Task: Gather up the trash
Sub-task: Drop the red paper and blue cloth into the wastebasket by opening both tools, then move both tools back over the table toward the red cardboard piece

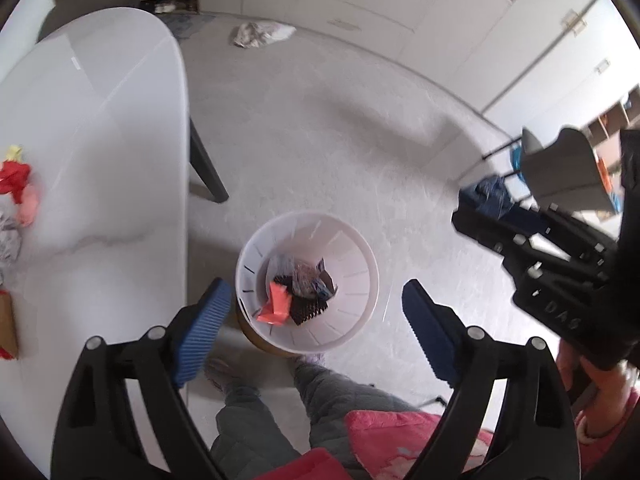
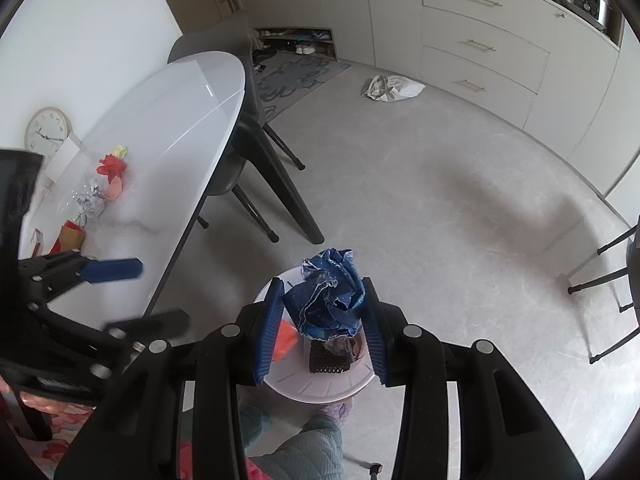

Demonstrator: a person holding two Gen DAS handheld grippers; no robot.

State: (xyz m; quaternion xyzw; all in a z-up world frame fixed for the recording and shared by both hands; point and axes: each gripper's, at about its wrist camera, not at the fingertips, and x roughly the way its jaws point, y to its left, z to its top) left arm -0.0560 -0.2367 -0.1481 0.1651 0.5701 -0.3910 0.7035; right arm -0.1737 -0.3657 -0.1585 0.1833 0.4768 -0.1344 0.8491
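Observation:
A white slotted trash bin (image 1: pixel 360 292) stands on the floor beside the table, holding an orange wrapper (image 1: pixel 276 304) and dark scraps. My left gripper (image 1: pixel 316 308) is open and empty above the bin. My right gripper (image 2: pixel 324 312) is shut on a crumpled blue wrapper (image 2: pixel 330 300) and holds it above the bin (image 2: pixel 320 388). The right gripper also shows at the right of the left wrist view (image 1: pixel 464 210), with the blue wrapper (image 1: pixel 490 196) in it. More trash lies on the white table (image 2: pixel 168 152): red and pink paper (image 2: pixel 112 168), a crumpled grey wrapper (image 2: pixel 92 202).
A crumpled white bag (image 2: pixel 392 88) lies on the floor near the cabinets (image 2: pixel 480 44). A black chair (image 2: pixel 256 152) is tucked at the table. A clock (image 2: pixel 46 130) leans on the wall. Another chair's legs (image 2: pixel 604 272) stand at the right. The person's legs (image 1: pixel 272 412) are below the bin.

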